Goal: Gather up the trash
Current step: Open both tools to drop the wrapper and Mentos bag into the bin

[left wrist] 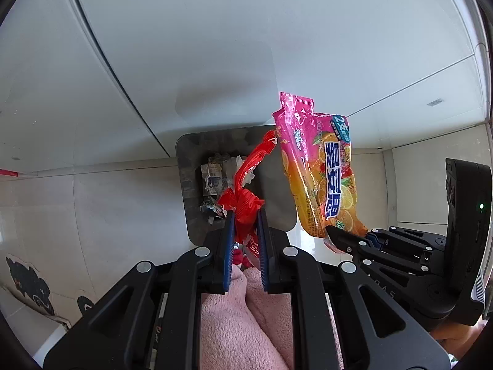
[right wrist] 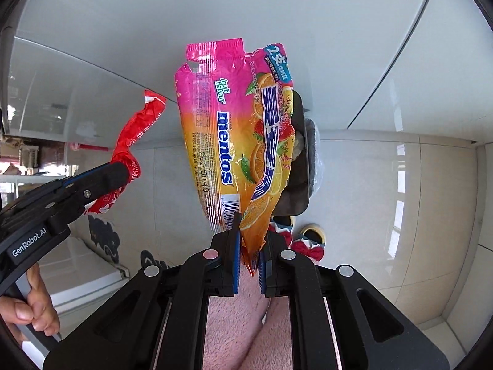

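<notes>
**Nearly at the drop: both wrappers held over the bin**

Already we have both pairs of jaws pressed together on trash. Our left gripper (left wrist: 245,237) pinches a crumpled red wrapper (left wrist: 246,194) between its blue pads, the loose end standing up past the fingertips. Our right gripper (right wrist: 249,251) pinches the bottom corner of a pink-and-orange Mentos bag (right wrist: 234,129), which rises tall and limp ahead of the fingers.

Outward from the jaws, the grey trash bin (left wrist: 188,166) sits on the pale tiled floor against a white cabinet. In the left wrist view the red wrapper lies directly over the bin's open mouth, where crumpled clear plastic and paper already lie. The Mentos bag hangs just right of the bin's near right edge in that view, and in the right wrist view it covers most of the bin, so we cannot tell whether it is over the opening.

We judge the step in hand to be the carry to the bin, almost done. Next we should spread the left jaws to let the red wrapper fall, and bring the right gripper leftward over the mouth before releasing. The bag is light and floppy; it may cling to a pad or drift outside the rim.
</notes>
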